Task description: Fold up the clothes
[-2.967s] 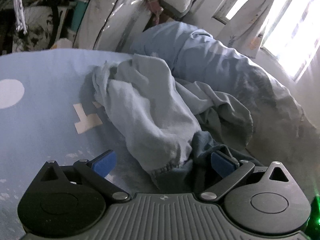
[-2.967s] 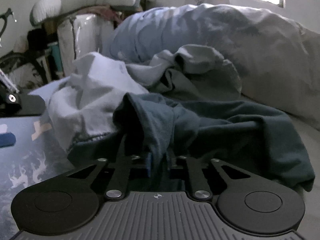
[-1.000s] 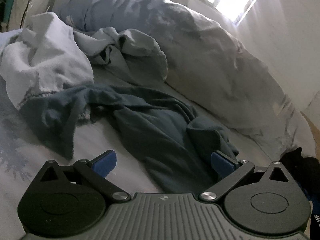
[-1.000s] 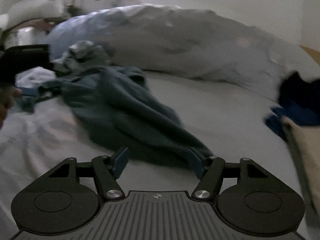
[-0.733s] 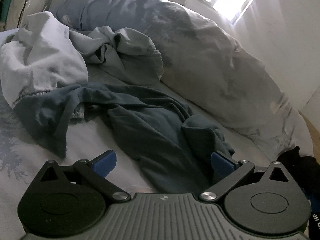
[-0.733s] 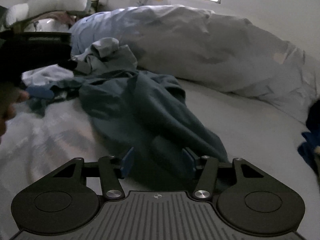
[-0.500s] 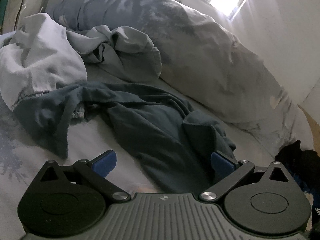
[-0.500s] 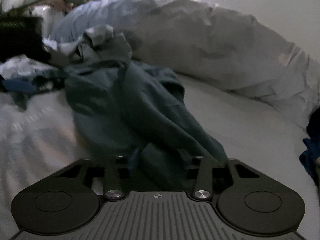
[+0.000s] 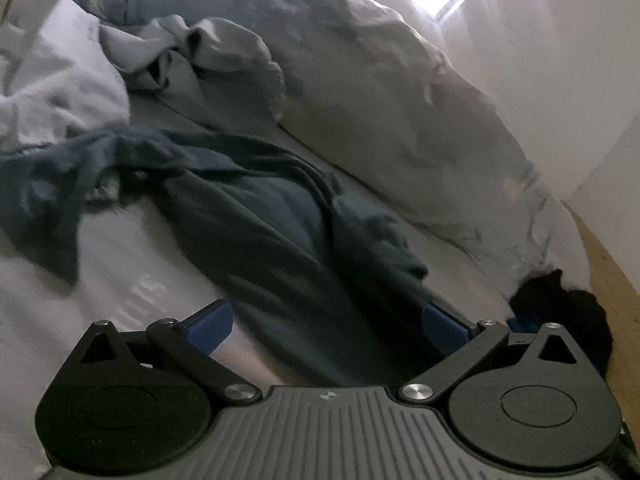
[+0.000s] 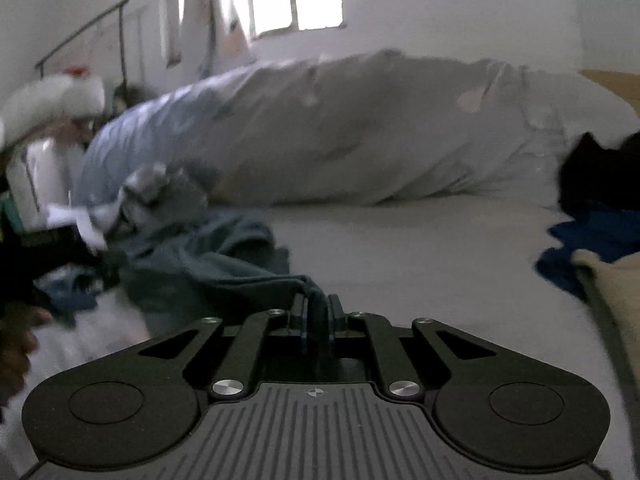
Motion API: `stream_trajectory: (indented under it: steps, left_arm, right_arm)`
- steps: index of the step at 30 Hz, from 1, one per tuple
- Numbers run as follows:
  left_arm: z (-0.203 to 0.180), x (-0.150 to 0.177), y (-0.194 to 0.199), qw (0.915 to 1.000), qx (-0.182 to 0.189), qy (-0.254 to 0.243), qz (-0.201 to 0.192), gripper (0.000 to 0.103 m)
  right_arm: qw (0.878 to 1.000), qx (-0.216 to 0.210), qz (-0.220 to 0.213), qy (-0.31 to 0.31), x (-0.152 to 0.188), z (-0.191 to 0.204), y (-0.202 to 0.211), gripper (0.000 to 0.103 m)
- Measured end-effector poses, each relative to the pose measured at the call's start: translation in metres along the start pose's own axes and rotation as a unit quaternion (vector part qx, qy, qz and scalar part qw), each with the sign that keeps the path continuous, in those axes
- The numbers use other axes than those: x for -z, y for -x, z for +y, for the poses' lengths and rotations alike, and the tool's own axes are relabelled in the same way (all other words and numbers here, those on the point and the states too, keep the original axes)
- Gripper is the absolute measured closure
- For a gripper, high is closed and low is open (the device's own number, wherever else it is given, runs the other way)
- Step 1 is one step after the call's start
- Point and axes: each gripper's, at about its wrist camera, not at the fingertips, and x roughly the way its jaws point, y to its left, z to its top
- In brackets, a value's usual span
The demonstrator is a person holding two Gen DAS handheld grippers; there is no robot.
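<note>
The right tool (image 10: 318,316) is closing on a fold of the dark shirt (image 10: 208,268), and the cloth is sitting pinched between its pads at the bottom centre of the right view. From there the shirt is trailing off to the left across the bed (image 10: 420,248).

In the left view, the left tool (image 9: 326,320) is hanging with its pads spread wide, gripping nothing. The shirt (image 9: 280,240) is lying between the blue fingers (image 9: 208,322) and stretching toward the upper left of the frame. Whether the pads are touching it is unclear.

A pale garment (image 9: 56,80) is lying at the upper left, touching the shirt's far end. A grey garment (image 9: 208,60) is sitting bunched just behind it. A long duvet (image 9: 400,100) is running across the back of the bed. Dark clothes (image 10: 600,172) are sitting at the right edge of the right view.
</note>
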Motion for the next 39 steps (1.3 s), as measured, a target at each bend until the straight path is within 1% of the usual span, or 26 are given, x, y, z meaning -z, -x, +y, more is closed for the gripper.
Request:
stream_trajectory:
  steps: [5, 8, 11, 14, 15, 18, 21, 23, 25, 27, 29, 31, 32, 34, 36, 39]
  left_arm:
    - [-0.002, 0.004, -0.006, 0.9998, 0.015, 0.003, 0.015, 0.0]
    - [0.0, 0.005, -0.009, 0.9993, 0.025, 0.014, 0.021, 0.0]
    - [0.004, 0.005, -0.01, 0.9992, 0.021, 0.023, 0.027, 0.0]
    - [0.011, 0.005, -0.01, 0.9989, 0.016, 0.034, 0.029, 0.0]
    - [0.014, 0.004, -0.01, 0.9986, 0.016, 0.041, 0.03, 0.0]
    - [0.024, 0.004, -0.011, 0.9973, 0.015, 0.065, 0.032, 0.0]
    - [0.03, 0.002, -0.01, 0.9966, 0.009, 0.075, 0.033, 0.0]
    - [0.029, 0.002, -0.011, 0.9966, 0.013, 0.074, 0.034, 0.0]
    - [0.025, 0.003, -0.012, 0.9971, 0.019, 0.064, 0.037, 0.0]
    - [0.016, 0.006, -0.014, 0.9982, 0.019, 0.04, 0.041, 0.0]
    - [0.006, 0.008, -0.016, 0.999, 0.007, 0.004, 0.043, 0.0]
    - [-0.005, 0.012, -0.017, 0.9983, -0.01, -0.039, 0.042, 0.0]
    - [-0.009, 0.013, -0.018, 0.9977, -0.014, -0.052, 0.042, 0.0]
    - [-0.014, 0.015, -0.02, 0.9972, -0.015, -0.061, 0.041, 0.0]
    - [-0.018, 0.016, -0.022, 0.9967, -0.018, -0.067, 0.041, 0.0]
    - [-0.022, 0.018, -0.026, 0.9951, -0.04, -0.081, 0.039, 0.0]
  right_arm:
    - [1.0, -0.011, -0.012, 0.009, -0.005, -0.004, 0.023, 0.093]
    - [0.999, -0.032, -0.007, 0.018, -0.003, 0.004, 0.03, 0.093]
    - [0.997, -0.056, 0.015, 0.057, 0.007, 0.025, 0.031, 0.093]
    - [0.99, -0.097, 0.046, 0.093, 0.024, 0.049, 0.031, 0.093]
    - [0.987, -0.113, 0.057, 0.094, 0.031, 0.054, 0.03, 0.093]
    - [0.982, -0.144, 0.087, 0.089, 0.051, 0.067, 0.025, 0.093]
    - [0.977, -0.157, 0.107, 0.092, 0.068, 0.074, 0.023, 0.093]
    - [0.975, -0.162, 0.114, 0.096, 0.071, 0.075, 0.025, 0.093]
    - [0.975, -0.165, 0.112, 0.1, 0.072, 0.077, 0.029, 0.093]
    - [0.975, -0.166, 0.108, 0.104, 0.073, 0.078, 0.033, 0.093]
    - [0.973, -0.169, 0.105, 0.114, 0.075, 0.08, 0.038, 0.093]
    - [0.969, -0.18, 0.105, 0.13, 0.078, 0.087, 0.041, 0.093]
    - [0.967, -0.187, 0.105, 0.14, 0.081, 0.092, 0.043, 0.093]
    - [0.959, -0.204, 0.108, 0.162, 0.085, 0.1, 0.051, 0.093]
    - [0.949, -0.23, 0.115, 0.185, 0.09, 0.108, 0.059, 0.093]
    - [0.934, -0.266, 0.128, 0.202, 0.094, 0.116, 0.072, 0.094]
